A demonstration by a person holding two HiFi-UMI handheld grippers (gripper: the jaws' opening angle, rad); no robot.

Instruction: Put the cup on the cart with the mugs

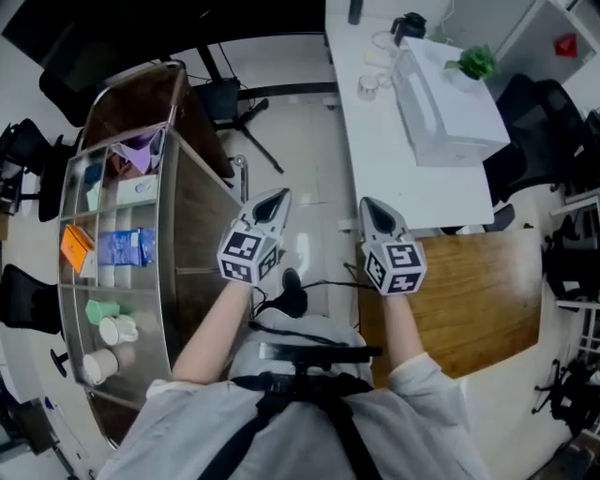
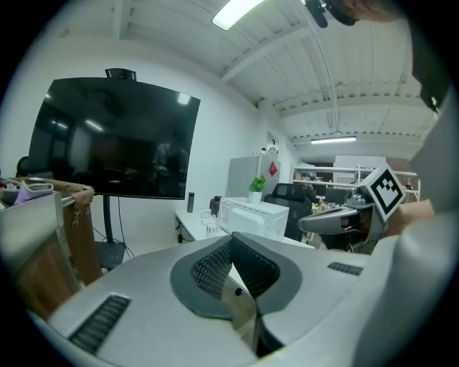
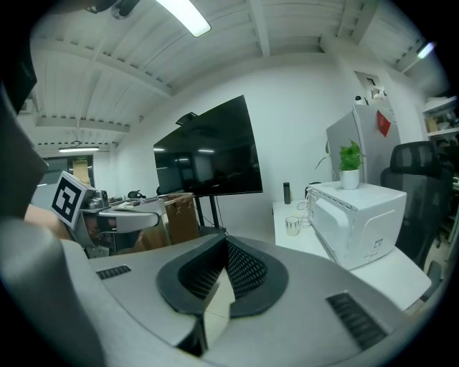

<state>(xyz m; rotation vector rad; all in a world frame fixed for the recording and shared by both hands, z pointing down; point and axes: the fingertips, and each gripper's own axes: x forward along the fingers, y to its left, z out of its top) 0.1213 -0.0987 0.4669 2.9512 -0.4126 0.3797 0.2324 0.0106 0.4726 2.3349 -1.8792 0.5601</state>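
both tools are held side by side in front of the person's body, noses tipped slightly down toward the aisle of floor (image 1: 309, 178) between cart and white counter (image 1: 375, 159); i judge this a carrying-free approach, since nothing is gripped. the left tool (image 1: 275, 199) has its jaws pressed together on nothing, and the right tool (image 1: 370, 204) is likewise closed and empty, its pads (image 3: 240, 267) meeting in its own view. the cup (image 1: 368, 86), a small clear one, stands on the white counter near the aisle-side edge, just beside the microwave (image 1: 441, 112), well apart from both tools. the cart (image 1: 70, 202) stands to the left, with the mugs (image 1: 117, 330) gathered in its near compartment, probably so like goes with like. a plant (image 1: 476, 62) sits on the microwave and a dark jug (image 1: 408, 25) stands farther back. the microwave's wall crowds one side of the cup, so a grasp from the aisle side looks easier, and one tool must spread first. office chairs (image 1: 539, 122) and a wooden counter (image 1: 487, 291) lie right, off the path.
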